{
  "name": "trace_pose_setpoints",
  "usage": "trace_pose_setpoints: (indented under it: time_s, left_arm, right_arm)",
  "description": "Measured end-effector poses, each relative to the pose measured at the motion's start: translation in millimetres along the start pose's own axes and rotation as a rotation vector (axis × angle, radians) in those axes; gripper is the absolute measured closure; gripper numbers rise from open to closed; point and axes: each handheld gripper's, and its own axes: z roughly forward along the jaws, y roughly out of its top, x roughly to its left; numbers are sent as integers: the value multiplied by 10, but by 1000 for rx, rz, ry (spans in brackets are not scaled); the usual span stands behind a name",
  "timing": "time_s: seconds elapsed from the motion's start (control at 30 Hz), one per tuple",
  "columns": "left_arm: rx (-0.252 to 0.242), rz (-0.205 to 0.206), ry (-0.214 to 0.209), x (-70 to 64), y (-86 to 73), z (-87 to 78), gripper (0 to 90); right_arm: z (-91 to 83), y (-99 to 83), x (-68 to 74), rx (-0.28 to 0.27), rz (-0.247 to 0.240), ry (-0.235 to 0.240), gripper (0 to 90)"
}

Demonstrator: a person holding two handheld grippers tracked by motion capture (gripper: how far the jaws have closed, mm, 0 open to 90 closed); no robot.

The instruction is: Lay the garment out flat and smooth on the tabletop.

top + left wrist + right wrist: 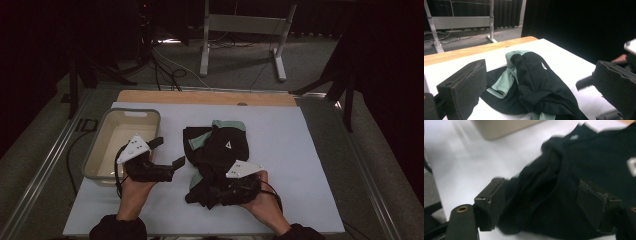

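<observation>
A crumpled black garment (pixel 222 147) with mint-green trim lies mid-table on the white surface. My left gripper (pixel 167 153) hovers just left of it, between the garment and a bin, open, nothing between its jaws. In the left gripper view the garment (pixel 541 67) lies ahead of the open left gripper (pixel 537 81). My right gripper (pixel 216 192) sits at the garment's near edge. The right gripper view shows the right gripper (pixel 541 197) open, with a black fold of the garment (pixel 574 160) bunched between its spread jaws.
A beige plastic bin (pixel 100 150) stands at the table's left, its wall (pixel 499 127) also visible in the right gripper view. The white table top (pixel 300 165) has bare room to the right. A wooden strip (pixel 200 97) runs along the far edge; a metal stand is beyond it.
</observation>
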Motion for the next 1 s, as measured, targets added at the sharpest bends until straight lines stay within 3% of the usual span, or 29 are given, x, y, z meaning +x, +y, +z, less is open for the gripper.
trace_pose_setpoints:
  time_s: [0.2,0.4,0.47,0.57,0.6,0.63,0.67,0.77,0.87,1.0]
  left_arm:
    - [2,1,1,-1,-2,-1,6]
    - [-2,0,1,1,-1,-5,6]
    - [-4,-2,-1,1,2,-12,6]
    - [-5,0,-4,-3,5,-16,6]
    - [-5,0,-4,-5,5,-12,6]
    - [-5,0,-4,-5,5,-12,6]
    - [-2,1,-5,-8,2,-6,5]
    - [2,2,-6,-15,-5,7,6]
    - [5,3,-11,-30,-12,23,6]
    - [15,5,-19,-51,-29,53,6]
  right_arm:
    - [84,-177,88,58,-1,27,241]
    - [170,-230,124,99,11,58,330]
    - [197,-233,141,116,1,70,427]
    - [223,-227,139,127,7,102,691]
    - [223,-221,132,123,14,118,760]
    - [223,-221,132,123,14,118,760]
    - [206,-195,121,104,16,122,881]
    - [180,-166,103,85,18,122,887]
    - [74,-50,36,9,50,110,890]
    - [-4,62,-23,-36,64,80,890]
